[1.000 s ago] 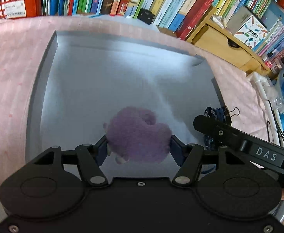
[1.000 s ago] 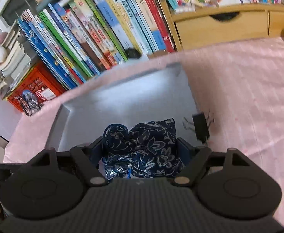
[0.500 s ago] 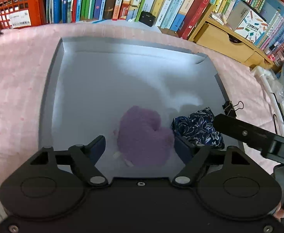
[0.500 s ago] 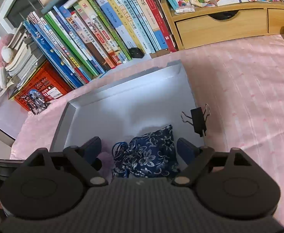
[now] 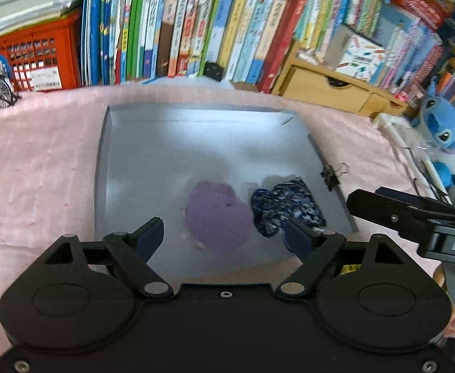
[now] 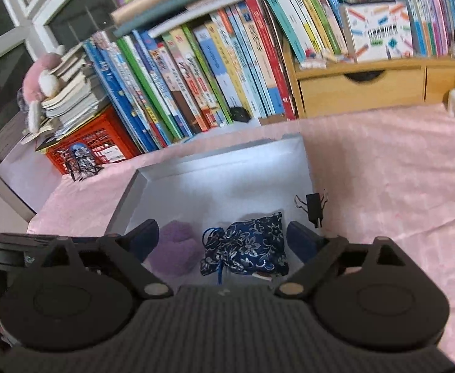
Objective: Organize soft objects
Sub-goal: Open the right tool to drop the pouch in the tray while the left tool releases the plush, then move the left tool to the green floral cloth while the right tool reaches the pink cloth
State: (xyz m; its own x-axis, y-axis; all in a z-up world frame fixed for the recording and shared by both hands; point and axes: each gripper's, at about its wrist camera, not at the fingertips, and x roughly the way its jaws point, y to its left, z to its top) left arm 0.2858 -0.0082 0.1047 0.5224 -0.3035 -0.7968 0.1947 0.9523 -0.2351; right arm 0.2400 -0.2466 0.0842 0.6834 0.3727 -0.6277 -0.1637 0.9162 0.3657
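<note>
- The left tongs (image 5: 224, 236) have just been opening and now stand wide, nothing gripped; the purple plush (image 5: 216, 216) they were closed on a second ago lies loose on the grey tray (image 5: 152, 155), clear of both pads.
- The right tongs (image 6: 222, 237) have just been opening too and stand wide and empty; the blue floral pouch (image 6: 247, 248) rests on the tray below them, untouched.
- Both soft things now sit side by side near the tray's front right corner, close together, so I'd judge this pair placed and both hands pulling up and away.
- A black binder clip (image 6: 313, 206) is clipped on the tray's right rim just beyond the pouch; worth avoiding.
- Most of the tray's far half is bare, and the pink cloth (image 6: 383, 186) over the bench around it gives room to withdraw.
</note>
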